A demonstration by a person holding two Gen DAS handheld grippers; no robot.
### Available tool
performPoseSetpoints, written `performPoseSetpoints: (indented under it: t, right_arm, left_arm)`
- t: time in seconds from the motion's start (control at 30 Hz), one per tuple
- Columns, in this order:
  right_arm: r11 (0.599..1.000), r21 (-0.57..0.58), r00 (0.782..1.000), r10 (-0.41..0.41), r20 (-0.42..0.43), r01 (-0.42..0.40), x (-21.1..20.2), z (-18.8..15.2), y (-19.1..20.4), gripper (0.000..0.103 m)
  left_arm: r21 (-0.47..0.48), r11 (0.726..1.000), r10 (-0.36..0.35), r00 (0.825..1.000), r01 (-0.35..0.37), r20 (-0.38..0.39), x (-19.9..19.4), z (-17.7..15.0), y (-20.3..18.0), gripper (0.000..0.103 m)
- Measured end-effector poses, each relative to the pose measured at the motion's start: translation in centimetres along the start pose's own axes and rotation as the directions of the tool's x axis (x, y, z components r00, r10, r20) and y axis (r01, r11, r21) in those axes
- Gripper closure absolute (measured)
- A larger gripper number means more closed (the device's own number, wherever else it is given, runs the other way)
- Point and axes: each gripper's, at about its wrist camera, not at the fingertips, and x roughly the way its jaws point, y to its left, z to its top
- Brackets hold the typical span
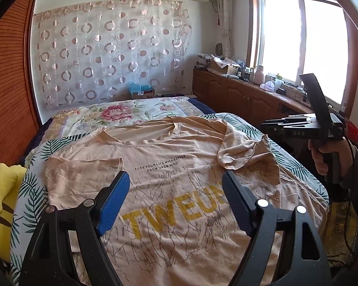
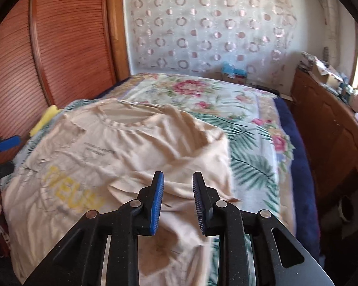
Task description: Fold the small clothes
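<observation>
The T-shirt (image 1: pixel 169 166) is pale peach, printed with big yellow letters, small black lettering and thin grey branching lines. The leaf-print sheet (image 1: pixel 296 164) under it is white with green palm fronds. The floral blanket (image 2: pixel 202 90) is cream with pink flowers and green leaves, edged in navy. The sheer curtain (image 1: pixel 112 54) is white with pink rings and discs. The louvred doors (image 2: pixel 66 47) are reddish brown. Both grippers have black frames and blue pads (image 1: pixel 114 202). A plush toy (image 1: pixel 2 209) is yellow.

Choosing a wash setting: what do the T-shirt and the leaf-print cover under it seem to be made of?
T-shirt: probably thin cotton-type jersey, matte; it rumples in soft creases. Leaf-print cover: apparently a thicker woven or quilted fabric, matte; blur hides its weave.
</observation>
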Motion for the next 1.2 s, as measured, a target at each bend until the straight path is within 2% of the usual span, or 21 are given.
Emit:
performPoseSetpoints:
  t: [0.2,0.33,0.47,0.57,0.73,0.9,0.93,0.97,1.07,1.2]
  right_arm:
    - [1.000,-0.009,0.998,-0.007,-0.067,0.007,2.0,-0.2,0.2,0.076]
    - [0.998,-0.016,0.992,0.055,-0.110,-0.057,3.6,0.3,1.5,0.073]
    - [0.998,-0.035,0.985,0.046,-0.167,-0.052,6.0,0.7,2.8,0.073]
    - [0.998,-0.067,0.975,0.002,-0.220,-0.017,8.4,1.0,2.6,0.073]
    - [0.996,-0.083,0.975,-0.038,-0.221,0.020,9.7,1.9,2.7,0.073]
    - [0.993,-0.117,0.974,-0.043,-0.223,0.017,10.9,2.4,3.2,0.073]
    - [0.992,-0.123,0.973,-0.043,-0.225,0.015,11.0,2.3,3.3,0.075]
    - [0.992,-0.129,0.973,-0.036,-0.227,0.007,11.0,2.4,3.5,0.097]
    - [0.989,-0.147,0.978,-0.007,-0.206,-0.024,10.2,3.2,4.0,0.102]
    - [0.988,-0.115,0.986,0.091,-0.140,-0.107,8.1,5.7,4.8,0.103]
  left_arm:
    - [-0.003,1.000,-0.017,1.000,0.017,-0.020,0.6,-0.4,-0.3,0.023]
    - [0.000,1.000,-0.018,0.999,0.018,-0.030,0.7,-0.6,-0.2,0.023]
    - [-0.005,1.000,-0.019,0.999,0.019,-0.046,0.8,-0.9,0.2,0.023]
    - [-0.011,1.000,-0.020,0.998,0.019,-0.056,1.0,-1.2,0.3,0.023]
    - [-0.019,0.999,-0.031,0.998,0.030,-0.063,1.1,-1.6,0.4,0.023]
    - [-0.020,0.999,-0.035,0.997,0.034,-0.070,1.3,-1.9,0.5,0.023]
    - [-0.022,0.999,-0.036,0.997,0.034,-0.071,1.3,-1.9,0.5,0.023]
    - [-0.024,0.999,-0.036,0.997,0.035,-0.071,1.3,-2.0,0.6,0.023]
    - [-0.031,0.999,-0.031,0.997,0.029,-0.071,1.2,-2.1,0.8,0.023]
    - [-0.045,0.999,-0.031,0.997,0.028,-0.071,1.2,-2.3,1.2,0.023]
